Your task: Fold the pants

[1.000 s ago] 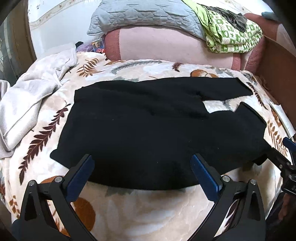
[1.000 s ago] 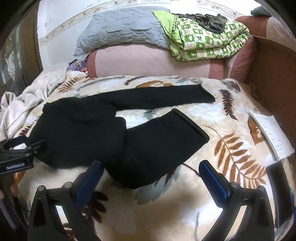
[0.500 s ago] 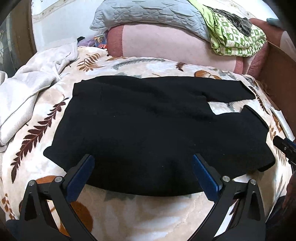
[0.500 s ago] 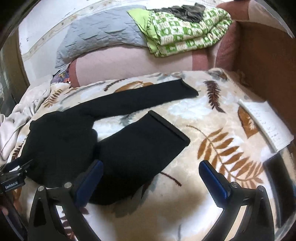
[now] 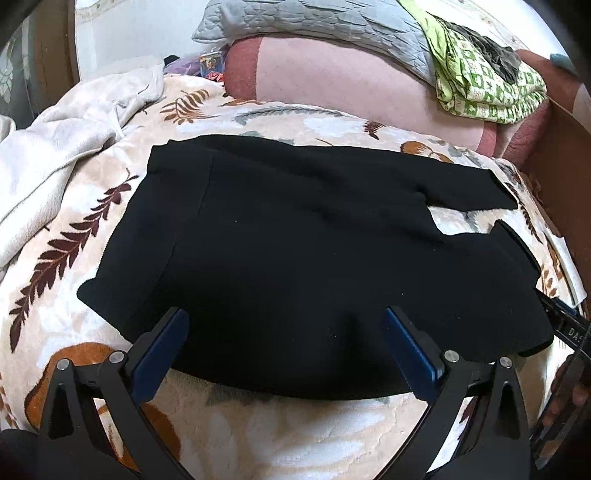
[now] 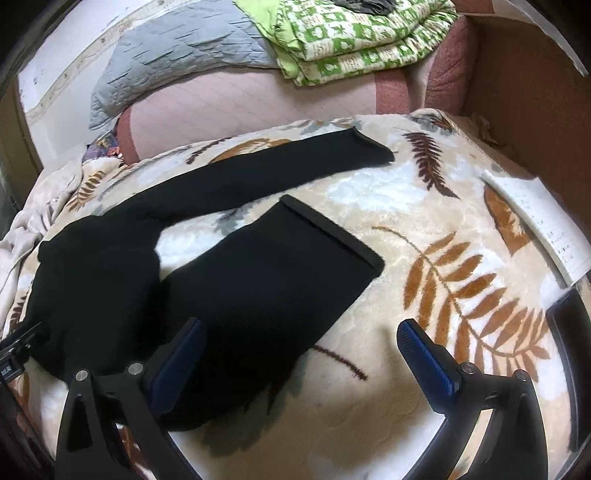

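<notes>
Black pants [image 5: 295,258] lie flat on a leaf-patterned blanket [image 5: 110,229], waist to the left, two legs spread apart to the right. In the right wrist view the pants [image 6: 236,273] show a long far leg and a shorter, wide near leg with a hemmed cuff. My left gripper [image 5: 284,343] is open and empty, just above the near edge of the seat. My right gripper [image 6: 299,354] is open and empty over the near leg's lower edge, its left finger [image 6: 177,362] over the cloth.
A white cloth [image 5: 66,147] lies bunched at the left. A pink bolster [image 5: 351,81], grey quilt [image 5: 314,26] and green checked blanket [image 6: 354,33] are at the back. A paper sheet [image 6: 546,225] lies by the brown board [image 6: 524,92] on the right.
Both grippers have moved in closer to the pants' near edge. The right wrist view has tilted and shifted right. The pants lie as before.
</notes>
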`<state>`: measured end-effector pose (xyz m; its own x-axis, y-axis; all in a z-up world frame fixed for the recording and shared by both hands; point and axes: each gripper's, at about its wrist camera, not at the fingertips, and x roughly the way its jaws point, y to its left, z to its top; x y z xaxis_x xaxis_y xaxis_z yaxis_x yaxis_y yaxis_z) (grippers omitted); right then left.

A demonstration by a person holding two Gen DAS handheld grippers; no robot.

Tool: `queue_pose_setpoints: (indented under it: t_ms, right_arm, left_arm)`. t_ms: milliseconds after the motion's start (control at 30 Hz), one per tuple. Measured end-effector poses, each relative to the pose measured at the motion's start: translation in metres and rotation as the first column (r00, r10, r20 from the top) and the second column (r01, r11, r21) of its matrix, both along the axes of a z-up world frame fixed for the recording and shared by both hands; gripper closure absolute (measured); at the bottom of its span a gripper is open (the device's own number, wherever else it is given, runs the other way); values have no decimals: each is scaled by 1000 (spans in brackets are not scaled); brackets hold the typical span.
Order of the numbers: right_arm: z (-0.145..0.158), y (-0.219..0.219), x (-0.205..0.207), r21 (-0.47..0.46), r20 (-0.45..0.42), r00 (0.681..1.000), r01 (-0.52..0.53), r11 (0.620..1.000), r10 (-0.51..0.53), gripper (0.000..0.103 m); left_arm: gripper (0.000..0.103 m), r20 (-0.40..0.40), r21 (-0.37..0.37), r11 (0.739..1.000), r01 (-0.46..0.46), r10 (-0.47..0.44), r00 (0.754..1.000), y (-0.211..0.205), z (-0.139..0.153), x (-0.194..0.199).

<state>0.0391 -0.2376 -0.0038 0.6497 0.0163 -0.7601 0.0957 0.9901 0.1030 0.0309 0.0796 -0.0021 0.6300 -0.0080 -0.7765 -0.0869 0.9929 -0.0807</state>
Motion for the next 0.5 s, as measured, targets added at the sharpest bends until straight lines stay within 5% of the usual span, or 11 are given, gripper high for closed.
queue_pose_setpoints:
  t_ms: [433,467,500]
  right_arm:
    - [-18,-22,25,62,-21,994,111,992,-110,1]
    - [-18,-21,26,53,-18,994,113,992,-112,10]
    - [-17,-21,27,40,-15,994,113,993,-112,32]
  left_arm:
    - [0,-23,9,1000,3,-3,1000,-4,-7,7]
    - [0,-25,9,1000,2,-2,1000,-4,-8,7]
    - [0,-25,9,1000,1,-1,1000,-4,-8,7]
